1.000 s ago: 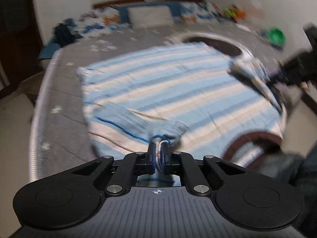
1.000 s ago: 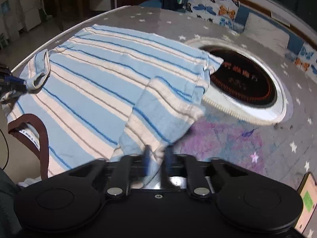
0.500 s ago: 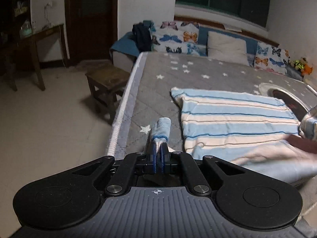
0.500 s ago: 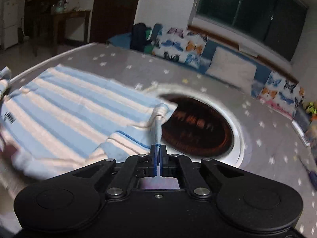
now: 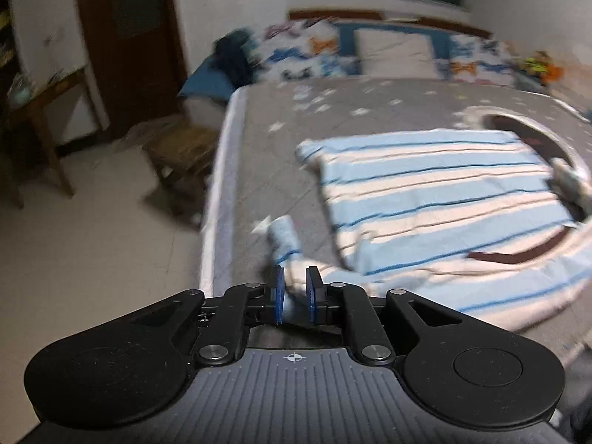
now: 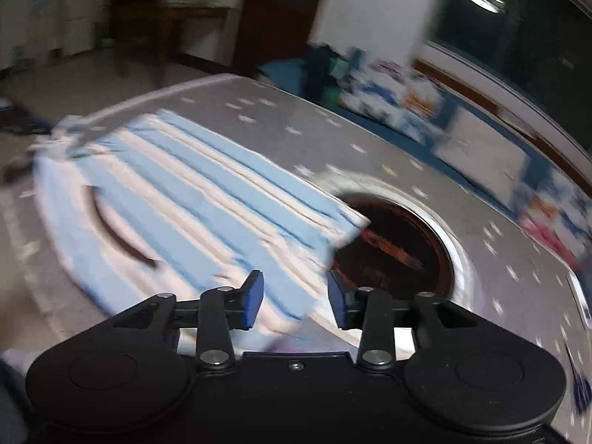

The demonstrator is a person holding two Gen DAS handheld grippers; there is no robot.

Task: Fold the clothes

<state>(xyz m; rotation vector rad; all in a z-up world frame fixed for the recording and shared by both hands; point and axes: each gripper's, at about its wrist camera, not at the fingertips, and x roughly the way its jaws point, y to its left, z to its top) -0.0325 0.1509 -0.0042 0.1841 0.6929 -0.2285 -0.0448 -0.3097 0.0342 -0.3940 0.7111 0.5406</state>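
The blue-and-cream striped shirt point(image 5: 436, 199) lay spread flat on the grey star-print mattress point(image 5: 281, 155), collar toward 5 o'clock in the left wrist view, and no fold yet showed in it, so nearly all the folding seemed left to do. The left gripper point(image 5: 295, 290) was opening, its jaws slightly apart with the sleeve point(image 5: 286, 238) lying loose between them. The right gripper point(image 6: 295, 301) was opening too, jaws wide apart and gripping nothing, above the shirt's edge at 6 o'clock.

Striped shirt point(image 5: 436, 199) lies apparently flat on bed point(image 5: 266, 170).
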